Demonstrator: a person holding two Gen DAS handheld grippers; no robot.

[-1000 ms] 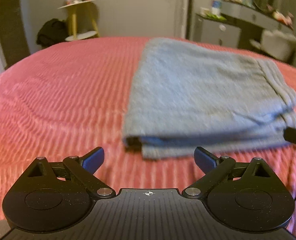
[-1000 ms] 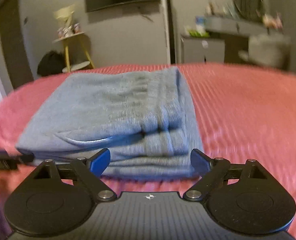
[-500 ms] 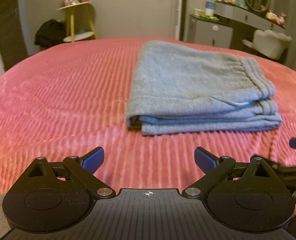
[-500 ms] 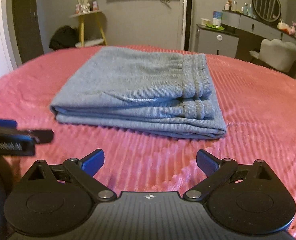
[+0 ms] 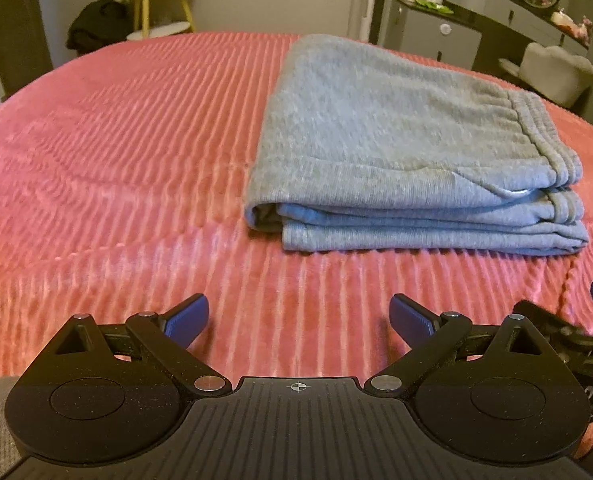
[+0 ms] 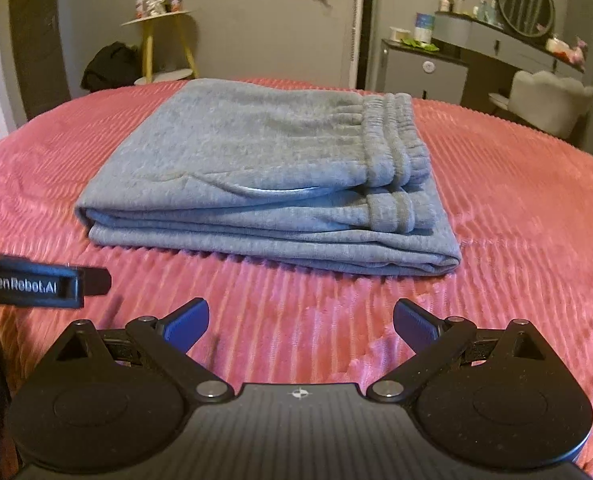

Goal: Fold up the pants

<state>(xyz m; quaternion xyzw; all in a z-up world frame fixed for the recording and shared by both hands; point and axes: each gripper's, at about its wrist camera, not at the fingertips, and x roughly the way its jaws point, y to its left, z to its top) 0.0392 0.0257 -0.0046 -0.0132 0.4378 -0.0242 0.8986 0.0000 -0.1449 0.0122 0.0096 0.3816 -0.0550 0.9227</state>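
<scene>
The grey sweatpants (image 5: 396, 148) lie folded in a flat stack on the pink ribbed bedspread (image 5: 116, 152), waistband to the right. They also show in the right wrist view (image 6: 272, 176). My left gripper (image 5: 298, 318) is open and empty, back from the near edge of the stack. My right gripper (image 6: 301, 322) is open and empty, also short of the stack. The right gripper's side shows at the right edge of the left wrist view (image 5: 576, 336), and the left gripper's side at the left edge of the right wrist view (image 6: 36, 284).
The bedspread (image 6: 516, 220) spreads wide around the pants. Beyond the bed stand a yellow side table (image 6: 156, 44), a dark bag (image 6: 112, 64), a grey dresser (image 6: 428, 72) with a round mirror (image 6: 526, 4), and a white chair (image 6: 548, 96).
Both grippers have pulled back from the folded pants, which lay right at the fingertips before. The stack has stayed folded and still. Both stayed open.
</scene>
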